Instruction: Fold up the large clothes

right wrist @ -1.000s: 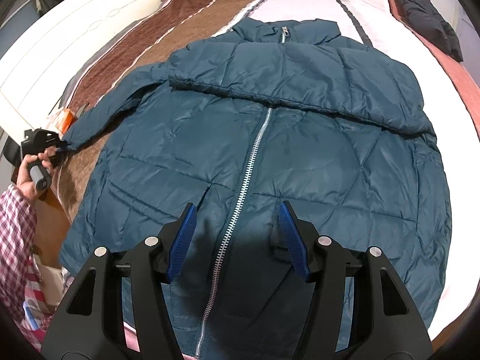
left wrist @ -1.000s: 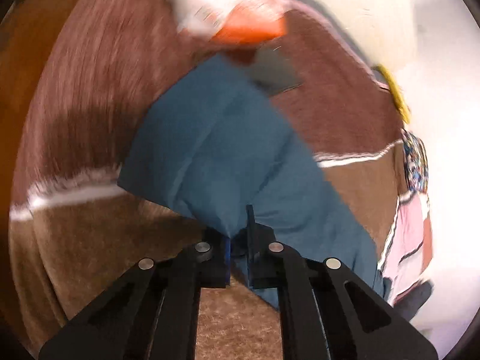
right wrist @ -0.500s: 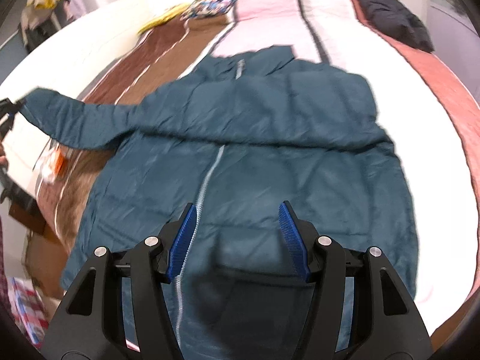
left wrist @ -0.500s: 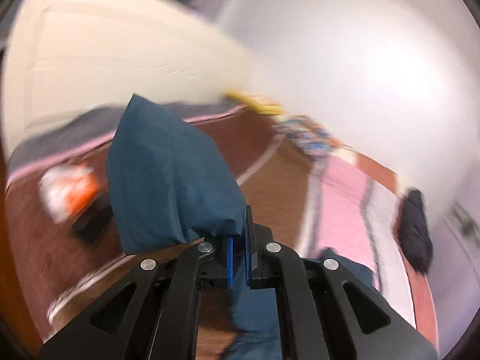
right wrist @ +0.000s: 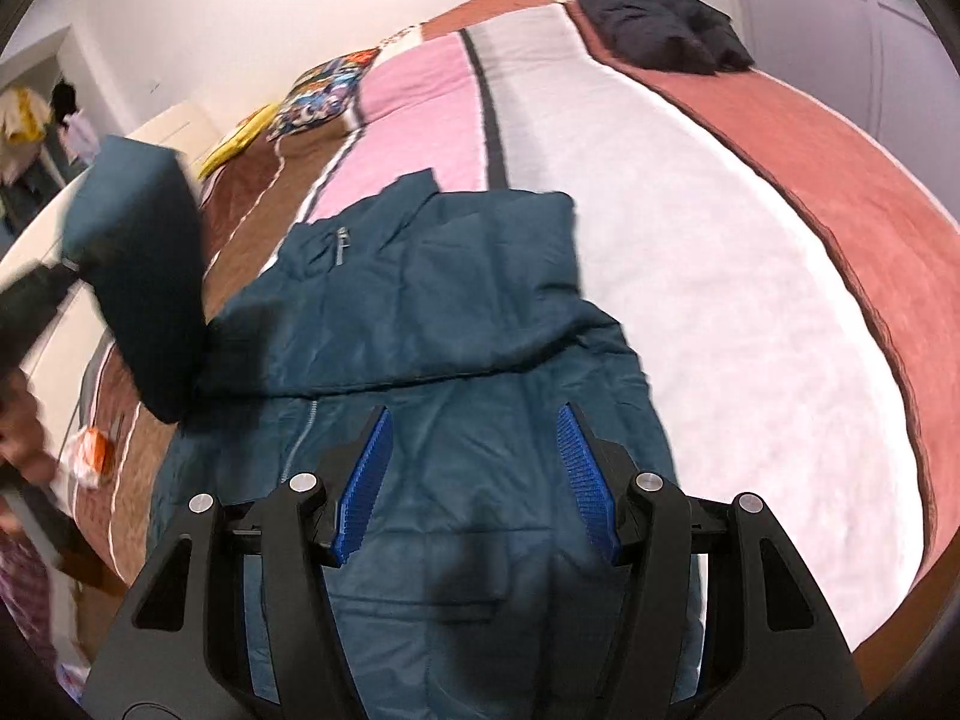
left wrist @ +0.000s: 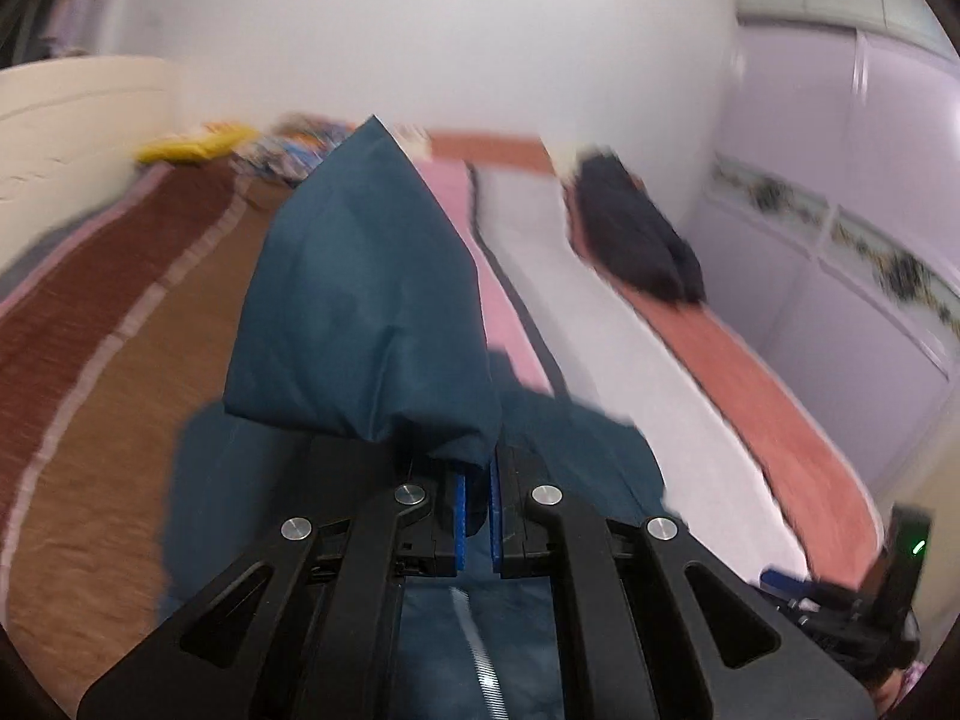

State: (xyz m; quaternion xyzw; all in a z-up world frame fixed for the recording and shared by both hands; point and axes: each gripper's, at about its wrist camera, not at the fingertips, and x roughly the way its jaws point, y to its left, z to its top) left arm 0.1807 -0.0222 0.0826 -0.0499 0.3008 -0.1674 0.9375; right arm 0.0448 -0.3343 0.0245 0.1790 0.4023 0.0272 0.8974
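A teal padded jacket (right wrist: 432, 324) lies front up on the striped bed, zip (right wrist: 300, 438) running down its middle. My left gripper (left wrist: 474, 516) is shut on the cuff of the jacket's sleeve (left wrist: 366, 300), which stands up in a hump above the jaws, lifted over the jacket body (left wrist: 576, 450). In the right wrist view that raised sleeve (right wrist: 144, 288) hangs at the left, blurred. My right gripper (right wrist: 474, 480) hovers open above the jacket's lower front, nothing between its blue pads (right wrist: 366, 480).
A black garment (right wrist: 660, 30) lies at the bed's far end. Yellow and patterned items (right wrist: 312, 102) sit by the far left edge. An orange-and-white packet (right wrist: 90, 456) lies at the bed's left side. The white and red stripes (right wrist: 750, 240) to the right are bare.
My left gripper has lifted the sleeve off the brown stripe and swung it up over the jacket body, rolling as it went. The right gripper drifted across the jacket, still open.
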